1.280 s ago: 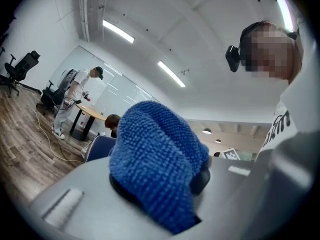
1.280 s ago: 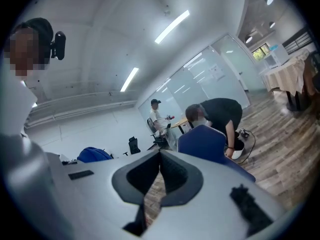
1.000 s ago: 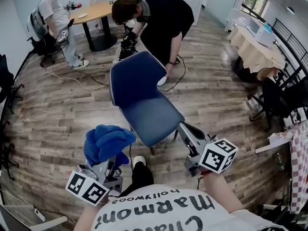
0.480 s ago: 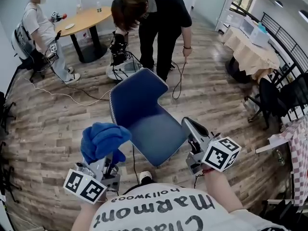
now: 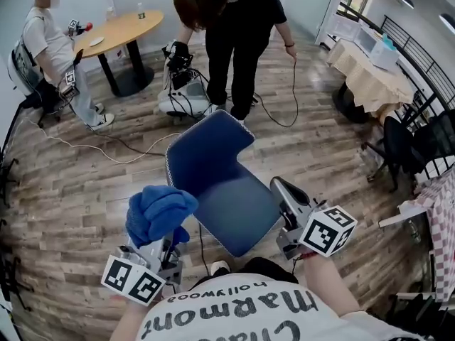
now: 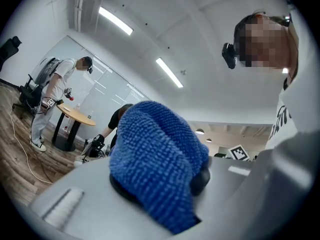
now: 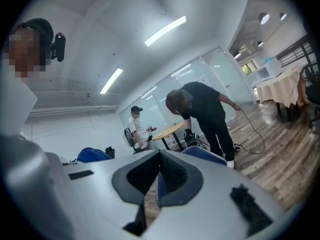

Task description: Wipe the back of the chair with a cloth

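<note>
Wood floor (image 5: 85,183) w/ blue chair (image 5: 220,183) mid-room: backrest toward a standing person (image 5: 234,20) who is bent over, seat toward the wearer. Blue cloth (image 5: 160,212) is bunched up just beside the seat's front-left corner in head view, apart from the chair back. Left gripper (image 5: 166,241) is clenched on the cloth, which hides its tips. Right gripper (image 5: 279,187) is closed w/ nothing btwn jaws, tips by the seat's R edge; contact unclear.

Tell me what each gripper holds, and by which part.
Left gripper holds the blue cloth, jaws shut on its bunched lower end. Right gripper holds nothing, jaws together.
</note>
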### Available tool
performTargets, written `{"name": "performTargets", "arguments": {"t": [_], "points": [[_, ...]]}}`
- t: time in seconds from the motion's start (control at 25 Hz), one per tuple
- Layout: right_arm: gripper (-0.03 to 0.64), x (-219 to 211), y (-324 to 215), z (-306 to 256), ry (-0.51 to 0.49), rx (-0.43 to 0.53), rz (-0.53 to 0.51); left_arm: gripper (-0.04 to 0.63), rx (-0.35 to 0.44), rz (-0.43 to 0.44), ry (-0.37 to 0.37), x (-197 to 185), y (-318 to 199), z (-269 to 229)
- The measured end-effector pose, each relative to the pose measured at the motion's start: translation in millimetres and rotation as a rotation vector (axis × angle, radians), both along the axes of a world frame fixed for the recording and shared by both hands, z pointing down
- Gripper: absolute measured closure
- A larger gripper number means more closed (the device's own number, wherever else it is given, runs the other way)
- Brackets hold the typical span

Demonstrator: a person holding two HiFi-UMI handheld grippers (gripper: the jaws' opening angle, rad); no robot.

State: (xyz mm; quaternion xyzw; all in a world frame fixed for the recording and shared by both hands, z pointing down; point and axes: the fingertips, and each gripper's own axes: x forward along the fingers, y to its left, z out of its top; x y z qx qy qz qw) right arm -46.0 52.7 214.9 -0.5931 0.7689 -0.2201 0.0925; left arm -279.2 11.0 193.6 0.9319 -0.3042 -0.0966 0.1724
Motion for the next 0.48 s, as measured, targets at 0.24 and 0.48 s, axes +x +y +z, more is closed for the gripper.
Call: {"name": "performTargets", "arguments": {"t": [0.24,0.48], "points": [[0.603,4,-12,26,-0.002,-0.071,-0.036,0.528,-0.051,0.009,-0.019,11,-6,26],[0.603,13,-45,41,-0.025,-0.091,-0.121,0.528,-0.068,-0.062,-0.025,25,-20,37]]}}
